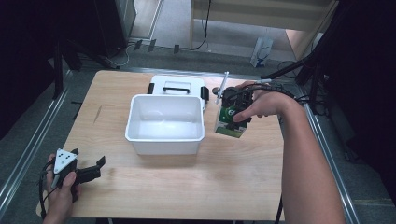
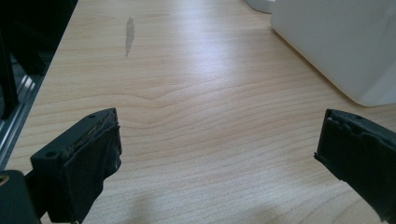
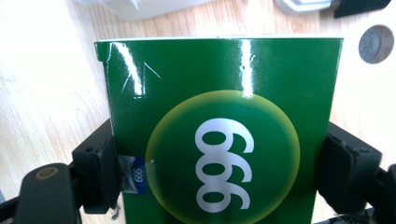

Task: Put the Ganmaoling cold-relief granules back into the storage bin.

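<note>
Up close, right gripper (image 3: pixel 219 163) clamps green carton (image 3: pixel 219 126), "999" label

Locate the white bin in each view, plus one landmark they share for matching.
High view: white bin, table centre, left of the green carton held in the right gripper.
Left gripper view: its wall fills the upper right corner, beyond the open fingers.
Right gripper view: a white edge at top left is probably its corner.
Shared landmark: the wooden tabletop.
</note>
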`<state>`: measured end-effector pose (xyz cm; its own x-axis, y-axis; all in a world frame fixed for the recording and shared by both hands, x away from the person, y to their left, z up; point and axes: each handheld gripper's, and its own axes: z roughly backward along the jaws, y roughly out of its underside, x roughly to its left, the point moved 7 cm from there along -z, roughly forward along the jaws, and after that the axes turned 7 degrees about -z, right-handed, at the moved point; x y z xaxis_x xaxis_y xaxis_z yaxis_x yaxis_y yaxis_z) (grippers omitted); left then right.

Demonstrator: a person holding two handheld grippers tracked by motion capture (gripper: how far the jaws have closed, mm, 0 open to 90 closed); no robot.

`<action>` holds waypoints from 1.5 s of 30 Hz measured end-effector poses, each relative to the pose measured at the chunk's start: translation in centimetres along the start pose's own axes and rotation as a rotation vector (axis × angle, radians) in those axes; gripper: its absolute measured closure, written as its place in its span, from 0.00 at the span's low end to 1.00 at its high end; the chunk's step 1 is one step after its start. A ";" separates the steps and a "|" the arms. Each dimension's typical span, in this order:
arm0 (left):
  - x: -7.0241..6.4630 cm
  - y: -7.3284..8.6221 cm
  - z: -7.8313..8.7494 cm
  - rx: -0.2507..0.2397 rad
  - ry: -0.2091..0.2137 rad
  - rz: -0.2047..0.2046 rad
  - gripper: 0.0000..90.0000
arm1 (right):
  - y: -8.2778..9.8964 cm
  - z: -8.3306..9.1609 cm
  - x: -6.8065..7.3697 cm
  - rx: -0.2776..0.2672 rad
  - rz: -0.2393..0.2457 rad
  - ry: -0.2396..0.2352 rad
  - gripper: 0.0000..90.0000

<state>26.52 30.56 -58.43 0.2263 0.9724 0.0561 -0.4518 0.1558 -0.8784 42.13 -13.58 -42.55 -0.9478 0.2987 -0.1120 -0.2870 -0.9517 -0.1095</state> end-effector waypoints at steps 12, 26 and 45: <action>-0.1 0.0 0.0 0.004 0.004 -0.009 0.00 | -3.5 2.3 0.7 -0.008 0.055 -0.001 0.18; -0.1 0.0 0.0 0.005 0.003 -0.011 0.00 | -7.0 4.0 1.6 0.008 0.098 0.014 0.18; -0.2 0.0 -0.1 0.004 0.007 -0.012 0.00 | -11.1 2.8 3.0 0.001 0.143 0.000 0.18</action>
<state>26.52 30.37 -58.47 0.2379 0.9692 0.0632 -0.4524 0.1682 -0.8758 42.05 -2.31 -38.94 -0.9791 0.1595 -0.1260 -0.1487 -0.9847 -0.0914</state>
